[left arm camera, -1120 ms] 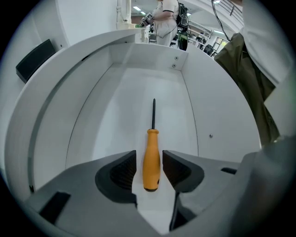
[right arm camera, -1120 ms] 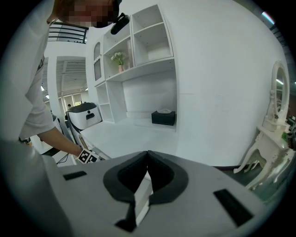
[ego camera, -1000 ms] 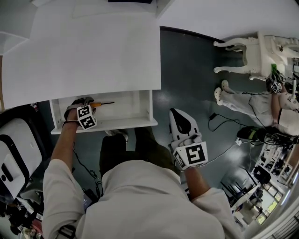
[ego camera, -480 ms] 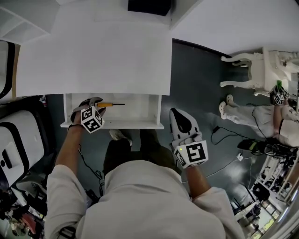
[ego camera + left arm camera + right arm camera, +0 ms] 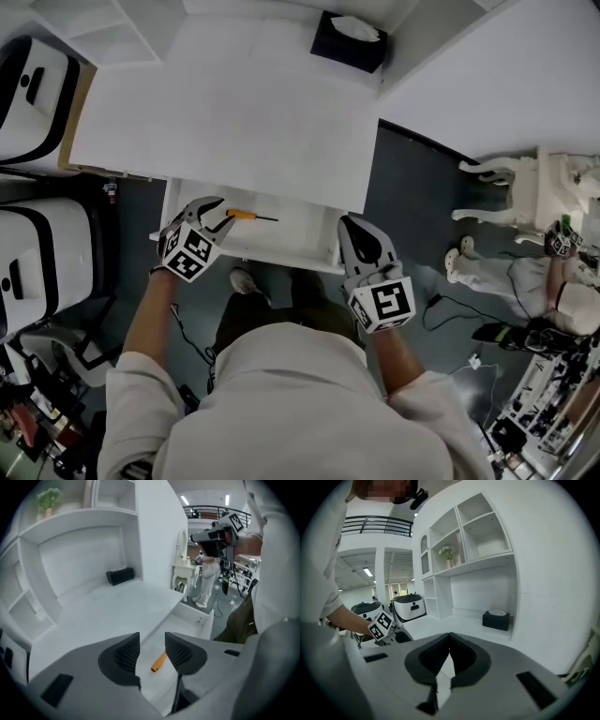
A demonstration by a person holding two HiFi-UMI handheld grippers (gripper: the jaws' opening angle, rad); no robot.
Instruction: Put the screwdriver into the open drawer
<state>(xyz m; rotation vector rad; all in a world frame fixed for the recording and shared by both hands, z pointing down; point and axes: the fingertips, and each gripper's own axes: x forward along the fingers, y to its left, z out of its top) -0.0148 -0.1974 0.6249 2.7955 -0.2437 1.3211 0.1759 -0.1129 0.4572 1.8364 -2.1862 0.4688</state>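
Observation:
An orange-handled screwdriver lies flat on the floor of the open white drawer, its thin shaft pointing right. My left gripper hovers at the drawer's left end, just left of the handle, open and holding nothing. In the left gripper view the handle shows down between the spread jaws of the left gripper, apart from both. My right gripper hangs shut and empty by the drawer's right front corner. In its own view the right gripper has its pads together.
The white desk top overhangs the drawer, with a black tissue box at its back. White machines stand at the left. On the dark floor to the right are a white chair, cables and another person.
My left gripper has drawn back from the screwdriver's handle and stands open; the screwdriver stays in the drawer. The head view has swung up over the desk. The right gripper barely moved.

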